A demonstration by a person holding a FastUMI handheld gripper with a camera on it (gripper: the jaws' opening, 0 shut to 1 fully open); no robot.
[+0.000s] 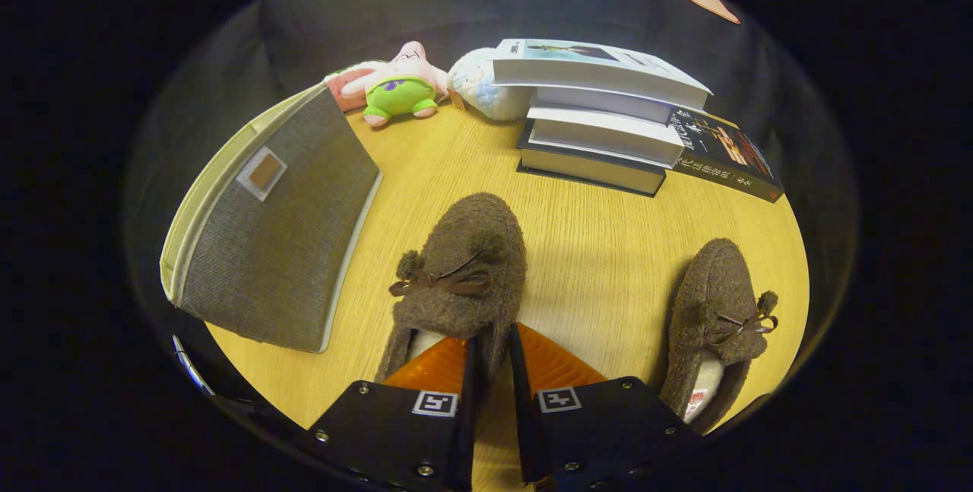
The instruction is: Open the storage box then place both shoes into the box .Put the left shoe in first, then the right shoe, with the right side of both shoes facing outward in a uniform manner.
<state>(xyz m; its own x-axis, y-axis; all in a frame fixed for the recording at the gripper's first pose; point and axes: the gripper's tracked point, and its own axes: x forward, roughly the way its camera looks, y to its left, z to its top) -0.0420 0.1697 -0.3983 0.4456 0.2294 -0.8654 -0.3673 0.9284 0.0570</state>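
Claw [492, 359]: lower centre of frame, fingers drawn close on the side wall at the heel end of the near shoe, one finger inside the opening, the other outside; pinching that wall.

Near shoe [464, 264]: brown fuzzy slipper with bow and pompoms, centre of frame, toe pointing away, sole on the bench [608, 249].

Second shoe [714, 309]: matching slipper, lower right, well apart from the first, near the bench edge.

Storage box [281, 233]: grey fabric with pale trim and a small brown patch, left of frame, lid down, just beside the near shoe.

Stack of books [608, 119]: upper right.

Plush toys [399, 85]: upper centre, beside the books.
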